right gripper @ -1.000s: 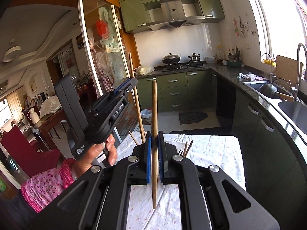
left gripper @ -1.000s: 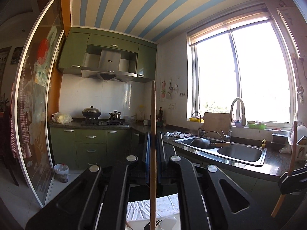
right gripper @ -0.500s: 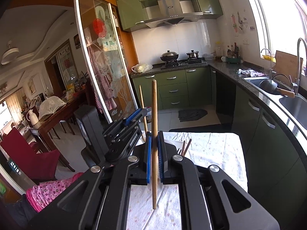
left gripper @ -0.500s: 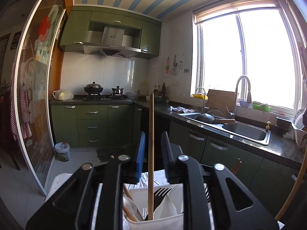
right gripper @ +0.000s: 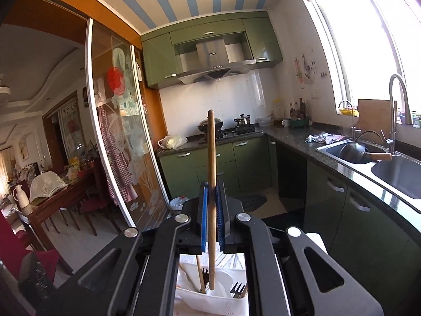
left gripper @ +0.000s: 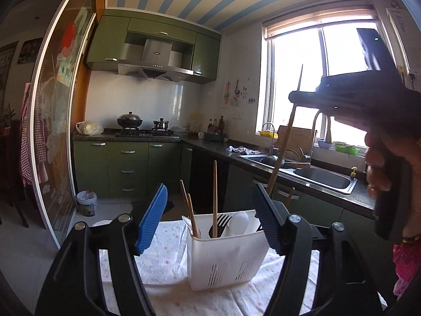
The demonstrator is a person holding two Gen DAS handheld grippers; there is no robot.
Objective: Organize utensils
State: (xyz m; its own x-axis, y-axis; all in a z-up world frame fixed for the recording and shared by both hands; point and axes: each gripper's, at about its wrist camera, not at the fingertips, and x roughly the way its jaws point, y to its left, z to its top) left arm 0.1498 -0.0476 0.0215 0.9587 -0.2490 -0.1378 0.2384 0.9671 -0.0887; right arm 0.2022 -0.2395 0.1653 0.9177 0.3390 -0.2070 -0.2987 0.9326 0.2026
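My left gripper [left gripper: 210,208] has its blue pads apart and the jaws are opening; nothing is pressed between them. Framed in the gap, well beyond the pads, stands the white caddy [left gripper: 226,258] on the cloth [left gripper: 163,260]. In the caddy I see a pale chopstick [left gripper: 215,200] standing almost upright near the middle, two darker sticks [left gripper: 188,208] leaning left in the left part, a black fork [left gripper: 221,223] just right of the pale chopstick, and a white spoon [left gripper: 239,222] right of the fork. Which compartments they sit in I cannot tell.

My right gripper [right gripper: 211,208] has its pads together, clamped on a wooden chopstick [right gripper: 211,158]. The stick runs nearly upright through the pads, its rounded top well above them and its lower end down over the caddy, among the utensils at the rim; whether the tip touches anything inside I cannot tell. From the left camera I see this gripper up and to the right of the caddy, dark against the window [left gripper: 329,79], with the hand [left gripper: 389,166] around its grip and the chopstick slanting down toward the caddy's right rear corner.

Behind the caddy are green cabinets [left gripper: 126,168], and the sink [left gripper: 315,176] is off to its right
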